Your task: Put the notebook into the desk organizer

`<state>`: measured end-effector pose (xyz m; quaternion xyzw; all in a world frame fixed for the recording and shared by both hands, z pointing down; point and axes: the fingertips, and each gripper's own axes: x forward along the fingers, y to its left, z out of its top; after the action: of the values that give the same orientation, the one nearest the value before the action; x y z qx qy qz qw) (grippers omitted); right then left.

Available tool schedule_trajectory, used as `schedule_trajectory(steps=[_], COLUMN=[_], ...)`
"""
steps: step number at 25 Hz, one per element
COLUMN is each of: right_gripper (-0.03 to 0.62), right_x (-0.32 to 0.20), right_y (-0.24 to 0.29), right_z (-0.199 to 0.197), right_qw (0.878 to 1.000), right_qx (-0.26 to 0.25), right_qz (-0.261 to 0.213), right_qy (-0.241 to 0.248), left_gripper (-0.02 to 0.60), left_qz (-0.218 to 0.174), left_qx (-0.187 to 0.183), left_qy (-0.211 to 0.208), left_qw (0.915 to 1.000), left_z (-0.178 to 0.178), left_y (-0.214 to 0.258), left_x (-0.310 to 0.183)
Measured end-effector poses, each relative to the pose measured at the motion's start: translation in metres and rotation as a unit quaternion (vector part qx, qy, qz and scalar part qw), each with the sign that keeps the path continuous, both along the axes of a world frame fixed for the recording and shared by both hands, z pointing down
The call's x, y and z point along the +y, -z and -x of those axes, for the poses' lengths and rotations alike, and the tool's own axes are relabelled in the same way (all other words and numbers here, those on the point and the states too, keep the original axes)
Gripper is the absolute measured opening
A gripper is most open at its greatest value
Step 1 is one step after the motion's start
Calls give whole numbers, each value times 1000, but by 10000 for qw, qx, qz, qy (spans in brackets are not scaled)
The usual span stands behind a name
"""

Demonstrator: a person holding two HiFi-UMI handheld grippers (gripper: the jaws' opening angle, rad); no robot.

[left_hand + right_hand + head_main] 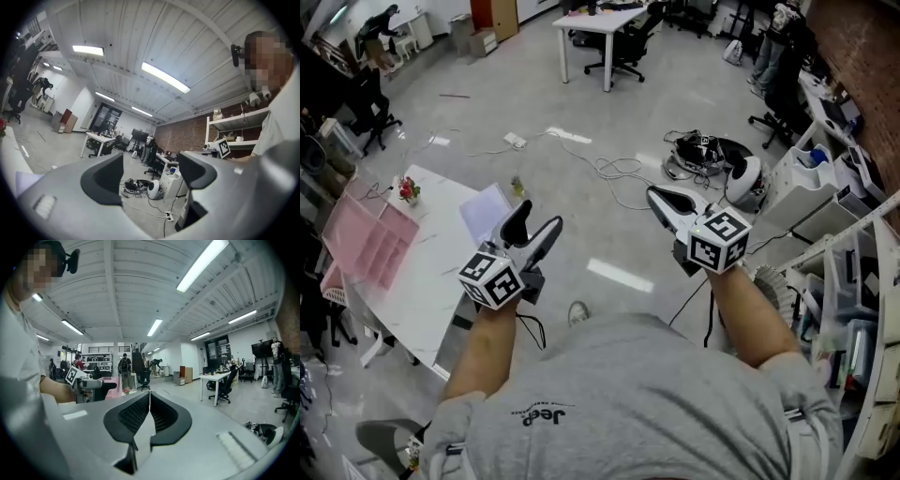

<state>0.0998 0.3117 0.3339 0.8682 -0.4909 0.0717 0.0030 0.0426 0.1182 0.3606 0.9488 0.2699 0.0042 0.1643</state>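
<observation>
A pale lavender notebook (485, 212) lies flat on the white table (427, 281) at the left, near its far corner. The pink desk organizer (370, 240) sits at the table's left end. My left gripper (534, 226) hangs just right of the notebook, above the table's edge, open and empty. In the left gripper view the open left gripper (150, 176) frames only the floor, with the notebook (24, 181) low at the left. My right gripper (659, 198) is over bare floor, well right of the table. The right gripper (149, 414) is shut with nothing between its pads.
A small red flower pot (410, 190) stands on the table beside the organizer. Cables (614, 171) and a white device (744, 178) lie on the floor ahead. Shelving with bins (853, 281) lines the right. A white desk (595, 28) with chairs stands far back.
</observation>
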Motion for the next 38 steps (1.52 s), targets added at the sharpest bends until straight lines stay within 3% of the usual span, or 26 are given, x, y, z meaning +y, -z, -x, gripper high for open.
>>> schedule_trajectory(steps=[7,19,28,33,38], right_gripper=[3,3,3,3,3], right_x=[-90,-154,-147,-148,-176], right_y=[24,16,-1,-10,-26], right_z=[-110,-237,-357,-418,-442], right_qw=[9997,9994,9952,9885,9805], right_qx=[166,19,-109,-104,-323], right_qz=[-185,-275,-358,-197,-125], right_qy=[-58,206,904,1498,1937], left_gripper=[400,400,400,400,400], left_qz=[-105,-83,-218,36,217], left_qx=[65,-106,-338,-513,-632], left_qy=[-341,-80,639,1148,1524], left_qw=[9993,9999,9971,9921,9861], left_z=[-118,-225,-308,-351,-360], left_y=[15,5,-13,-20,-28], left_x=[-75,-146,-129,-112,-116])
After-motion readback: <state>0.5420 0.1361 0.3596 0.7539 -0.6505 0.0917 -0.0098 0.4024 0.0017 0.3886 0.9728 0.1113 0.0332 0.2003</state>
